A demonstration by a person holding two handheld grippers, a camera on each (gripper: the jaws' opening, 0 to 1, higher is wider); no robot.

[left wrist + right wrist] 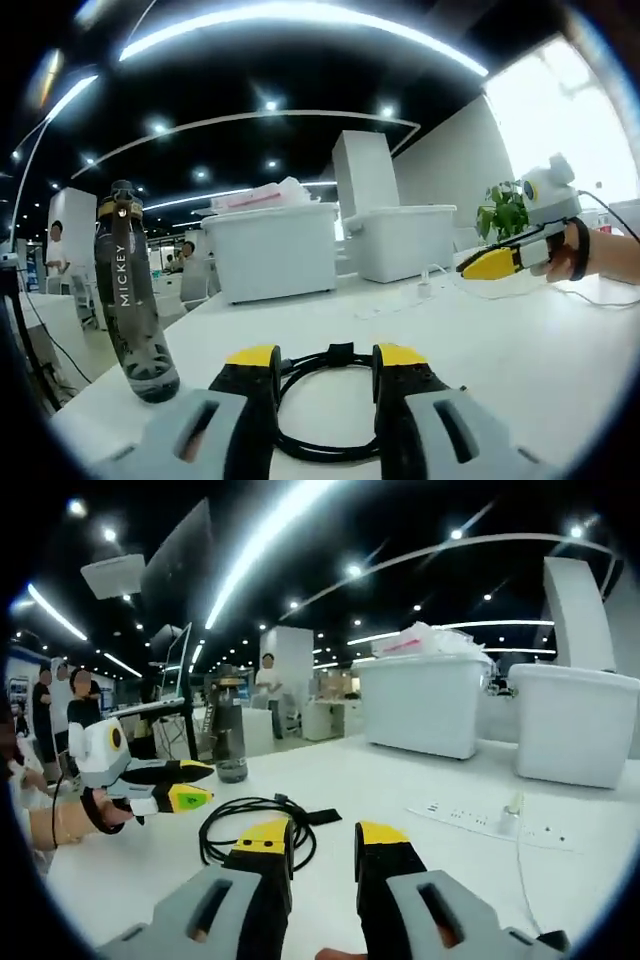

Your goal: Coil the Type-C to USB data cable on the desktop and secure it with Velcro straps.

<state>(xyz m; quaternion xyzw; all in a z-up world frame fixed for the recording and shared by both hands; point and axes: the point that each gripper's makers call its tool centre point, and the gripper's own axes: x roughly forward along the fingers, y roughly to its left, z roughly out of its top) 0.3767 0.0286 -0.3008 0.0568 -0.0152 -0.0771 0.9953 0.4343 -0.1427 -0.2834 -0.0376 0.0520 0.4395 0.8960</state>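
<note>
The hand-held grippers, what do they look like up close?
Each hand-held gripper has two grey jaws with slots and yellow tips over black pads, as on the left one and the right one. From the side, the right one has a white rounded body. A black strap circles the person's wrist.

Both views are lit from above by long ceiling light strips [300,15] and small spotlights, which are bent into arcs by strong fisheye distortion. In the left gripper view, a window [570,110] at the right is blown out to white glare. The white desktop [400,780] is evenly lit with faint shadows, and softness is seen toward the edges.
</note>
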